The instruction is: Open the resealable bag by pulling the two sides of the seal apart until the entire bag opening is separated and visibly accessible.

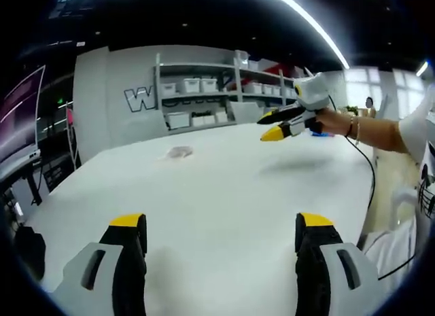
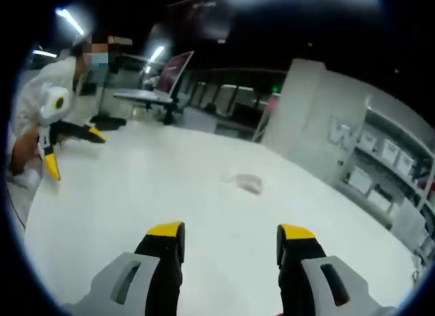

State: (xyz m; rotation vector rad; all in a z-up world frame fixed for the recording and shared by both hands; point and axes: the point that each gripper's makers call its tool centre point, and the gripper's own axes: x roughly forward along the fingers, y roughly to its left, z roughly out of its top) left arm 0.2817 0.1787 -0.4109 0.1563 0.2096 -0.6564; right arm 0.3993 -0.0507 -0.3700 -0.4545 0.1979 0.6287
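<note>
Two yellow-tipped grippers, left [image 1: 221,227] and right [image 2: 231,238], hover wide open and empty above the white table [image 1: 224,187], well short of the small clear plastic resealable bag [image 2: 249,183].

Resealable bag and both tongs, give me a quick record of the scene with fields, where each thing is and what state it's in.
bag: resealable bag, small and clear, lying flat on the white table, far from both tongs; whether the seal is open cannot be told
left tongs: open, holding nothing, above the table
right tongs: open, holding nothing, pointed toward the bag
contact with bag: none
background: shelves with white bins
task status: not yet begun
</note>
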